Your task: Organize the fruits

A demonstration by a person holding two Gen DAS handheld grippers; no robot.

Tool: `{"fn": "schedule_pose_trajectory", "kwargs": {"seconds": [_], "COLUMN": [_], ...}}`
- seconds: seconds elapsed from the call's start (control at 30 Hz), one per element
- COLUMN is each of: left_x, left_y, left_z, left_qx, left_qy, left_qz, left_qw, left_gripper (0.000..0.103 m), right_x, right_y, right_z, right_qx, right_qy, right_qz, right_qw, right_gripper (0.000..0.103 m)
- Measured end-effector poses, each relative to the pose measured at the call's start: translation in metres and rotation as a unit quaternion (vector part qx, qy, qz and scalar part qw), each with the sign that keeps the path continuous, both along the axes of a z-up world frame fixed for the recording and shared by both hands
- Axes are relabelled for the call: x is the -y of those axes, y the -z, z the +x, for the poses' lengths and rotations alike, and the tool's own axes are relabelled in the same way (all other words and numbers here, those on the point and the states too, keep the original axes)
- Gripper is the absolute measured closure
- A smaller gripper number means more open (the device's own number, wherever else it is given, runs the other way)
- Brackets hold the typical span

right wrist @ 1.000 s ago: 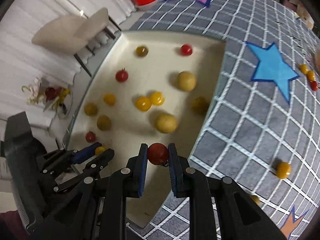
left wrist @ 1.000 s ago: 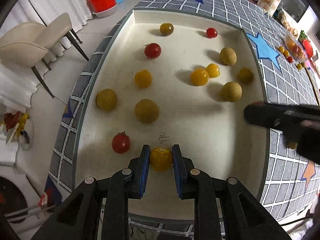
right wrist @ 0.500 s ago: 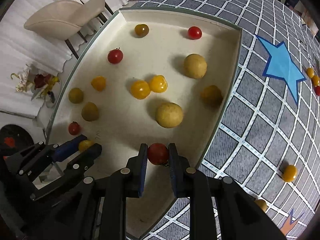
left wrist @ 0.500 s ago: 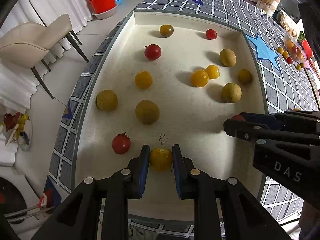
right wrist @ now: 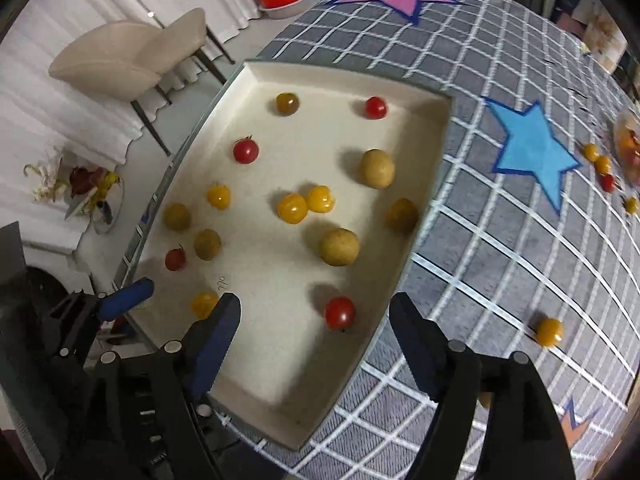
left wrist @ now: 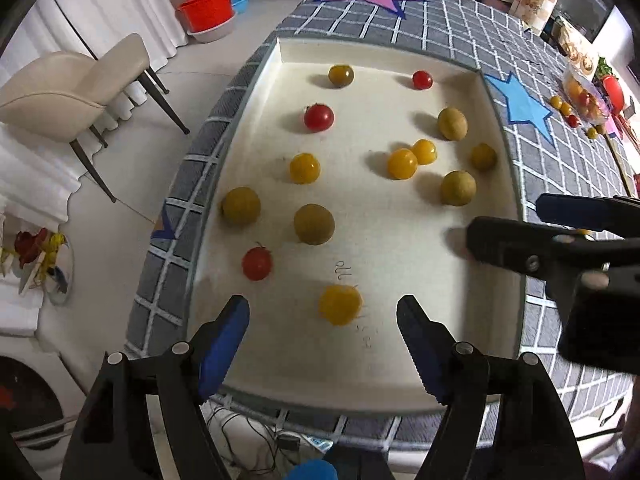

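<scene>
Both grippers (left (left wrist: 323,312), right (right wrist: 315,312)) gape; fruits lie free.

**Both tools let go**

The left tool (left wrist: 323,312) has spread wide, leaving the small round yellow tomato (left wrist: 339,305) free on the cream tray (left wrist: 400,376) near its front edge. The right tool (right wrist: 316,312) has likewise opened, releasing the small red cherry tomato (right wrist: 339,312) by the tray's right edge.

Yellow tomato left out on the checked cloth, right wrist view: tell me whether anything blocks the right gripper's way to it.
Nothing visible does. The yellow tomato lies alone on the checked cloth, outside the tray. The right gripper hangs open over the tray's near corner, with bare cloth between.
</scene>
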State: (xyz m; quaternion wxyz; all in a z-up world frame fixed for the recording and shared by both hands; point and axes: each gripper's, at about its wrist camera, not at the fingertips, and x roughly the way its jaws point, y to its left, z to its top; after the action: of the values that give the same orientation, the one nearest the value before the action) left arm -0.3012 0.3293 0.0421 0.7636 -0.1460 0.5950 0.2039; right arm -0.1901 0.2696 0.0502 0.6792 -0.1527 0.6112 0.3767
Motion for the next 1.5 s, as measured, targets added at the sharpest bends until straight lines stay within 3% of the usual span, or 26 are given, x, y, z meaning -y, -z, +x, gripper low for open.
{"fn": "schedule_pose_trajectory", "kwargs": {"seconds": [0.03,0.1,0.13,0.23,0.47,0.7,1.03,1.5], "left_x": [0.001,0.003,0.004,0.006,0.003,0.003,0.005,0.001], "left_y": [-0.004,-0.012,-0.016,-0.026,-0.057,-0.076,-0.094,-0.101], "left_z": [-0.001,-0.003,-0.004,-0.007,-0.011,-0.014,-0.018,-0.015], "left_qx": [-0.001,-0.003,-0.001,-0.003,-0.002,-0.016,-0.030,-0.019], "left_qy": [0.003,0.009,0.012,0.025,0.045,0.079,0.114,0.119], "left_qz": [0.000,0.001,0.006,0.009,0.035,0.018,0.031,0.041], "left_qw": [1.0000,1.0000,0.9999,0.9996,0.9984,0.9966,0.9925,0.9918], "left_gripper": [0.025,0.002,0.000,0.000,0.000,0.000,0.000,0.000], "right_x": [0.002,0.007,0.008,0.014,0.023,0.025,0.023,0.014], "right_y": [-0.003,-0.010,-0.012,-0.022,-0.044,-0.069,-0.096,-0.101], "right_z": [0.000,-0.002,-0.003,-0.005,-0.013,-0.027,-0.032,-0.031], "right_qx": [0.001,0.005,0.006,0.009,0.034,0.048,0.062,0.068], "right_qy": [0.003,0.007,0.009,0.010,-0.001,-0.024,-0.024,-0.020], "right_qz": [-0.004,-0.012,-0.016,-0.029,-0.066,-0.094,-0.084,-0.081], "right_qw": [1.000,1.000,1.000,0.999,0.997,0.994,0.994,0.994], "right_gripper": [0.021,0.017,0.014,0.000,0.000,0.000,0.000,0.000]}}
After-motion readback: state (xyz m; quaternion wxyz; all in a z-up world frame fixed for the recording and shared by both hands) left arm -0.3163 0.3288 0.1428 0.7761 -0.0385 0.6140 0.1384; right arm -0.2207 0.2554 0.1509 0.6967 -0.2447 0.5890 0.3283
